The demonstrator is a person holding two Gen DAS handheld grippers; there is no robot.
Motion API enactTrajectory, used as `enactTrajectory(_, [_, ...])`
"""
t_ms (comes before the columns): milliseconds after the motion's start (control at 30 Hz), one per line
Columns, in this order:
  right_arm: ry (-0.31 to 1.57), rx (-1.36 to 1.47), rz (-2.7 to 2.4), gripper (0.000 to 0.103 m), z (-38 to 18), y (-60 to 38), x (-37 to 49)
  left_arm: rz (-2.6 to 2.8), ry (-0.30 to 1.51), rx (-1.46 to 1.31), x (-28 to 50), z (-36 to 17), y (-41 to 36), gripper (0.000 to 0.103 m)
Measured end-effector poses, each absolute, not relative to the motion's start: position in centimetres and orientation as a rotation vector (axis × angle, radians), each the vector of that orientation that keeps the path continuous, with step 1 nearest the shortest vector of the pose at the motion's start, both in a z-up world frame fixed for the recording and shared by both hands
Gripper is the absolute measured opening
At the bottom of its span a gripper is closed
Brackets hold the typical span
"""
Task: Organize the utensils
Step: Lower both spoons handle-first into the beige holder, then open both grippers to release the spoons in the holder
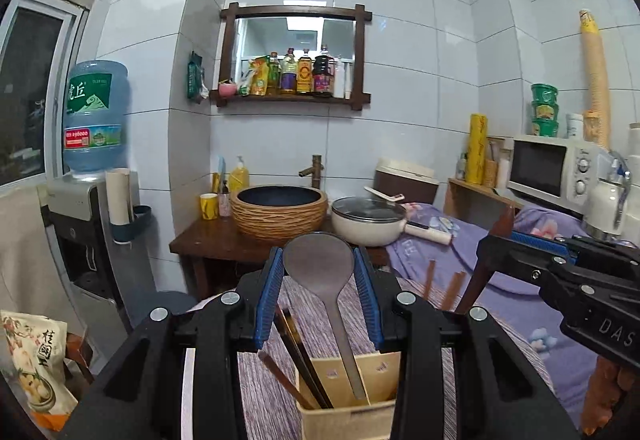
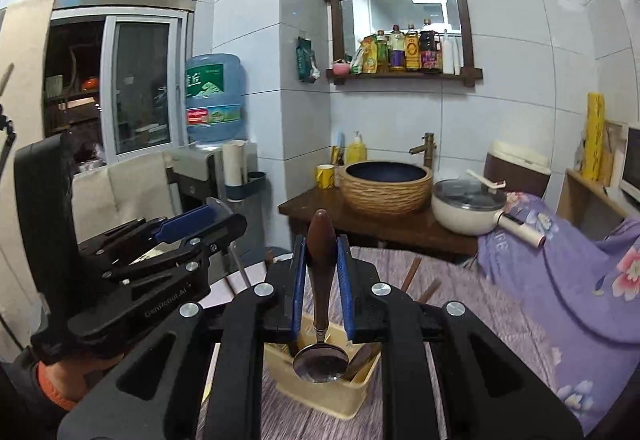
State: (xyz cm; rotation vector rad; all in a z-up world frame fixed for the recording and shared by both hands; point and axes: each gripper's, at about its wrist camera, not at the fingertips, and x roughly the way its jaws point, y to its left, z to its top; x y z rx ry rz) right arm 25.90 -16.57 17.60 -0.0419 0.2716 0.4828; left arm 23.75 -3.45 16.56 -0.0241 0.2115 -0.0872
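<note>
left gripper: blue-padded fingers stand on either side of a grey rice paddle, bowl end up. a slim gap shows between each pad and the paddle's bowl, so whether they truly clamp it cannot be told from here. the paddle's handle runs down into the beige utensil holder, its tip resting inside the right-hand compartment against the divider. dark chopsticks lean in the left compartment of the same holder, tilted toward the left.

right gripper: its blue pads are closed against the brown wooden handle of a metal ladle-spoon. the spoon hangs bowl down, the shiny bowl sitting at the top of the beige holder, in front of brown sticks already standing there. handle is upright, tilted very slightly.

the holder stands on a purple-grey striped cloth. more brown chopsticks lie on this cloth beyond the holder, between the two grippers.

the two grippers are near each other over the holder; the right gripper shows at the right edge of the left wrist view, and the left gripper at the left of the right wrist view.

background, well apart: a woven-sided basin on a dark wooden stand, a cream lidded pot beside it, a microwave at the right, a water dispenser bottle at the left.
</note>
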Motion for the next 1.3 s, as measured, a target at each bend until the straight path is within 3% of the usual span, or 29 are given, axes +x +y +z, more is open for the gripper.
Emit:
enactTrajectory(567, [0.376,-0.048,0.470,0.016,10.4,-15.2,31.5,-0.074,0.327,0.054,27.1,9.0,-4.6,0.036])
enactTrajectory(1300, [0.335,-0.024,0.524,0.016,9.3,-16.2,30.9,-0.139,0.420,0.102,28.0,5.9,-5.0,0.036])
